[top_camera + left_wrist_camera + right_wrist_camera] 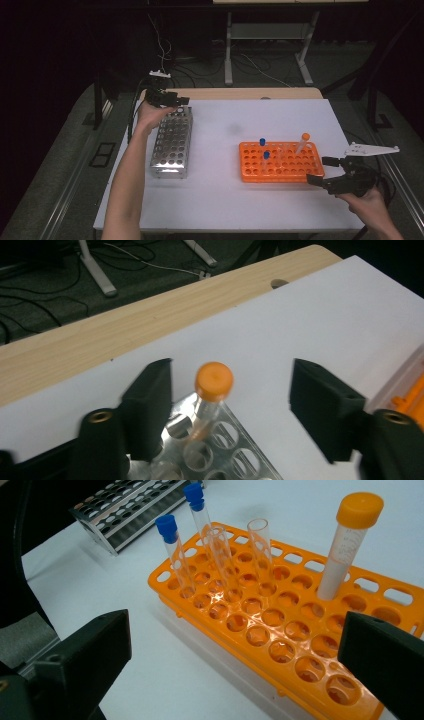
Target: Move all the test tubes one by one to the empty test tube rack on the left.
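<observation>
Both tongs gape, holding nothing; left tongs (230,410) straddle an orange-capped tube (212,390), its base hidden in the steel rack (235,450).

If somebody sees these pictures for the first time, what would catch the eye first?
Probably the bright orange rack on the right of the white table, holding two blue-capped tubes and an orange-capped tube. Next, the metal rack on the left, where the open left gripper sits around a second orange-capped tube. The right gripper waits open by the orange rack.

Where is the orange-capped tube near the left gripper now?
In the left gripper view, the orange-capped tube stands in a far-corner hole of the metal rack, between the open left gripper jaws.
</observation>
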Action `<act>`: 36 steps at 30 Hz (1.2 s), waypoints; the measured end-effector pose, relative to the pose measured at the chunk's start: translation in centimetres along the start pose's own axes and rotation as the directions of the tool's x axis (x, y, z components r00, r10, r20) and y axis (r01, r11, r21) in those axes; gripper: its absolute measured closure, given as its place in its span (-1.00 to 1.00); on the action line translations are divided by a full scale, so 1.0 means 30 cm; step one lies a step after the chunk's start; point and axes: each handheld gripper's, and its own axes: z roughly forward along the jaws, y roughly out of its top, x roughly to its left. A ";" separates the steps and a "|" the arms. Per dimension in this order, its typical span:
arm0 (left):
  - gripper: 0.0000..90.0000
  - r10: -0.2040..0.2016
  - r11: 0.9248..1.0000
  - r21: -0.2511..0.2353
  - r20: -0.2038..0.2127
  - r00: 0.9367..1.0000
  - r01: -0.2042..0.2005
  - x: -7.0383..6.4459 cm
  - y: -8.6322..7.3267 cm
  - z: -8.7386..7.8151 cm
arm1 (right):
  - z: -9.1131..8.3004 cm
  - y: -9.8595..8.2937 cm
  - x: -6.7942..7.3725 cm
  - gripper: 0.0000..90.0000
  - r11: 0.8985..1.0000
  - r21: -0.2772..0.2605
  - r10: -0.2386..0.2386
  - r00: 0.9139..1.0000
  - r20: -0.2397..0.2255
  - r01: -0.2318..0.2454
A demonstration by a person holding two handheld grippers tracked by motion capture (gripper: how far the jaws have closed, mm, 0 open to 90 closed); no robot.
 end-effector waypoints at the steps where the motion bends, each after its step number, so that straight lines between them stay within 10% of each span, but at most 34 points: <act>1: -0.38 -0.002 1.000 0.001 0.004 1.000 0.002 -0.005 -0.003 -0.007 | 0.000 0.006 -0.001 -0.99 1.000 0.004 -0.004 1.000 0.002 0.004; 19: -1.00 0.007 0.996 -0.091 0.053 0.999 -0.002 -0.109 -0.068 -0.183 | 0.067 0.073 -0.087 -0.99 0.999 0.043 0.000 0.999 0.037 -0.001; 36: -1.00 0.025 0.986 -0.163 0.090 0.996 -0.010 -0.207 -0.206 -0.297 | 0.152 0.096 -0.171 -0.98 0.996 0.090 0.007 0.997 0.076 -0.014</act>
